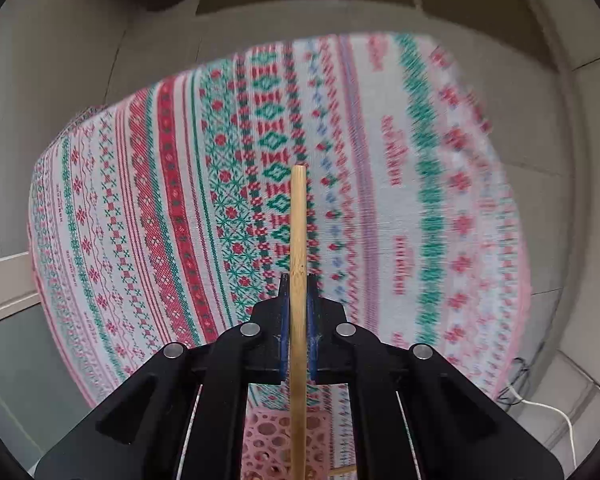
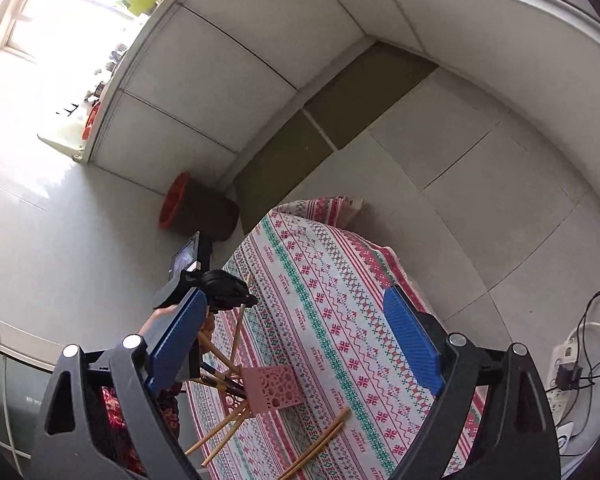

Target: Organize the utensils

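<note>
My left gripper [image 1: 298,280] is shut on a bamboo chopstick [image 1: 298,220], held above the patterned tablecloth [image 1: 160,200]. The pink perforated holder [image 1: 268,444] lies just below it. In the right wrist view the left gripper [image 2: 224,292] holds that chopstick [image 2: 238,332] over the pink holder [image 2: 274,388], which lies on its side with several chopsticks [image 2: 216,356] poking out. Two loose chopsticks [image 2: 320,444] lie on the cloth in front of it. My right gripper [image 2: 296,344] is open and empty, high above the table.
The table [image 2: 340,300] is covered with a red, green and white cloth. A brown bin with an orange rim [image 2: 196,208] stands on the tiled floor beyond it. A power strip with cables [image 2: 568,364] lies on the floor at right.
</note>
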